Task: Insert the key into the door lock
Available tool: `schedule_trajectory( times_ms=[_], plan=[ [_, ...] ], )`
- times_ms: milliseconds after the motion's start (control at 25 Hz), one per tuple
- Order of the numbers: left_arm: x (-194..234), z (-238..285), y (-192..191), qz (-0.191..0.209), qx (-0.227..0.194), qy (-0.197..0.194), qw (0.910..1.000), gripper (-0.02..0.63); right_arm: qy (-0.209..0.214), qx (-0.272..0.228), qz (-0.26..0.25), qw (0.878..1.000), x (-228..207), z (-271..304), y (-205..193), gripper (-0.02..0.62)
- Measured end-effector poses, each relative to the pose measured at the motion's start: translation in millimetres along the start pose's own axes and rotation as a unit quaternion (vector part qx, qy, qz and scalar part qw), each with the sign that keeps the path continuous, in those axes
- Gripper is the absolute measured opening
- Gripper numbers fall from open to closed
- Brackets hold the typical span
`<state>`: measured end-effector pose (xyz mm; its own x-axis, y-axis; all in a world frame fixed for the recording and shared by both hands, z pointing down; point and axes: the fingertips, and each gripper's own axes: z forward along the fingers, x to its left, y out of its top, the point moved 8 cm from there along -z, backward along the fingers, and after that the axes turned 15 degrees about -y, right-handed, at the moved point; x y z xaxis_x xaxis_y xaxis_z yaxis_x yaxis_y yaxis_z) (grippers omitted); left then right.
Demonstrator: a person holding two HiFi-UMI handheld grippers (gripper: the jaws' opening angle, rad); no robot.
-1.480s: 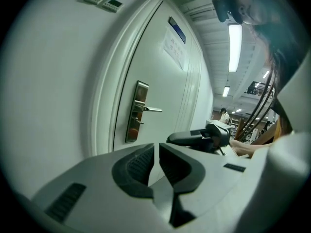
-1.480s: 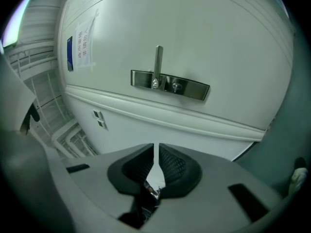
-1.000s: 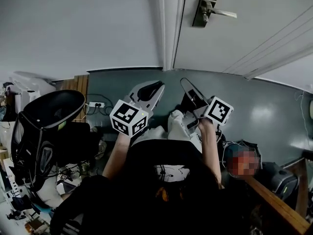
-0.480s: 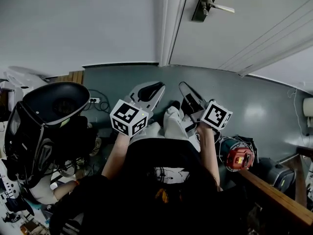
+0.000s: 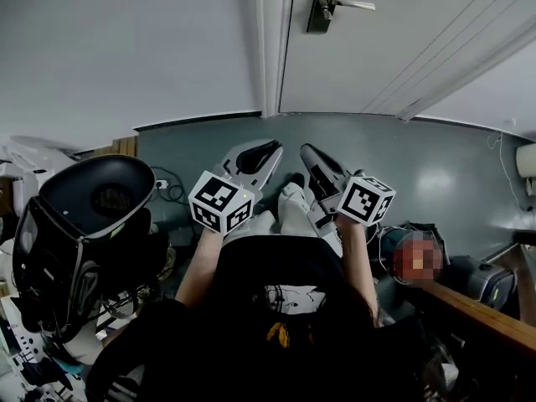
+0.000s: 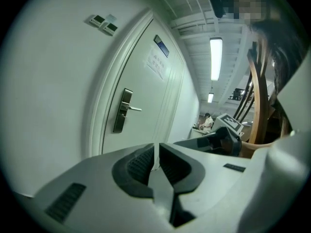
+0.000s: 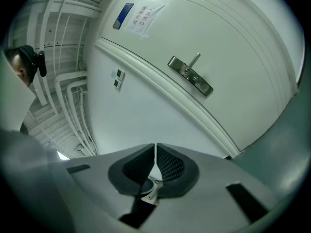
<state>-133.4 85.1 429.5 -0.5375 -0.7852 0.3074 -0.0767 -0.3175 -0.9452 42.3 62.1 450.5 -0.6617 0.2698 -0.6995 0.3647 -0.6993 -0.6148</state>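
The door's metal lock plate with its lever handle is at the top of the head view, well beyond both grippers. The same lock plate is ahead in the left gripper view, and the lock plate sits up and right in the right gripper view. My left gripper is shut, with nothing visible between its pads. My right gripper is shut on a small silvery metal piece, apparently the key, seen at the back of the pads. Both grippers are held low in front of the body, far from the door.
A white door frame separates the door from a plain wall on the left. A black office chair stands at left, with cables on the grey floor. A wooden rail runs at lower right. A paper notice hangs on the door.
The head view has shifted, so the door and lock plate sit further left and higher. The right gripper has edged left toward the left one. Both stay shut.
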Motion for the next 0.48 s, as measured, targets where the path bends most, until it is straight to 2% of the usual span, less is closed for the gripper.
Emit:
schedule_trajectory(
  times_ms=[480],
  plan=[
    [-2.6,-1.5,-3.9,0.013,0.008,-0.019,0.9997,0.035,-0.013,-0.029,-0.025,0.999,2.9,-4.1,7.0,0.012]
  ],
)
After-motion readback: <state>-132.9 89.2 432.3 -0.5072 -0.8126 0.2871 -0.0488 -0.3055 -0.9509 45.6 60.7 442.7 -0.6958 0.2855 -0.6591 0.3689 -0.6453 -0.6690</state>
